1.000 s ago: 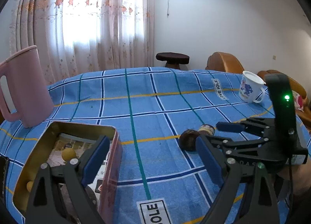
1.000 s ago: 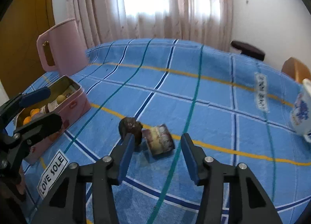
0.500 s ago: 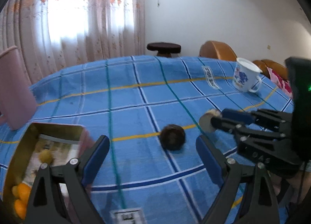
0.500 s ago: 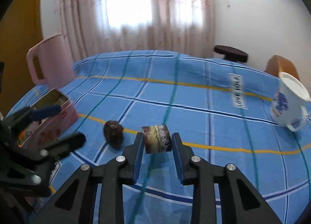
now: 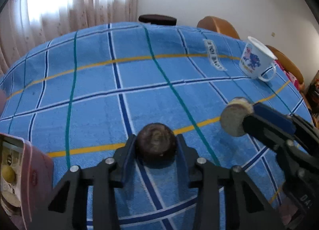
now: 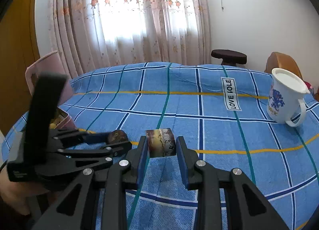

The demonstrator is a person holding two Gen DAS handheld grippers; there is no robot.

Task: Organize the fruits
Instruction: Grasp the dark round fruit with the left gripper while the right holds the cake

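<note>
A dark round fruit [image 5: 156, 143] is seen between the pads of the left gripper [image 5: 156, 146], whose jaws have just been closing; the pads appear pressed against its two sides, so it is judged to be clamped. It lies low on the tabletop [image 5: 139, 82], over the blue checked cloth, in the near middle of the left wrist view. In the right wrist view the same fruit [image 6: 116, 136] is shown at the tips of that gripper [image 6: 111, 142], left of centre.

A short cylinder [image 6: 161, 142] with a mottled brown and yellow skin is held clamped in the right gripper [image 6: 161, 146]; whether it is a fruit slice or a small tin cannot be told. It seems lifted clear of the cloth, as a shadow is cast beneath it. In the left wrist view its round end [image 5: 234, 118] is turned towards the camera at the right.

A pink tin [image 5: 24, 174] stands at the near left edge, open, with a yellow fruit [image 5: 8, 173] inside. It is judged that both pieces are being gripped so that they can be carried there, one per hand. A white mug [image 6: 285, 100] stands far right, well apart from the work, and a pink jug [image 6: 49, 78] is partly hidden at the far left.
</note>
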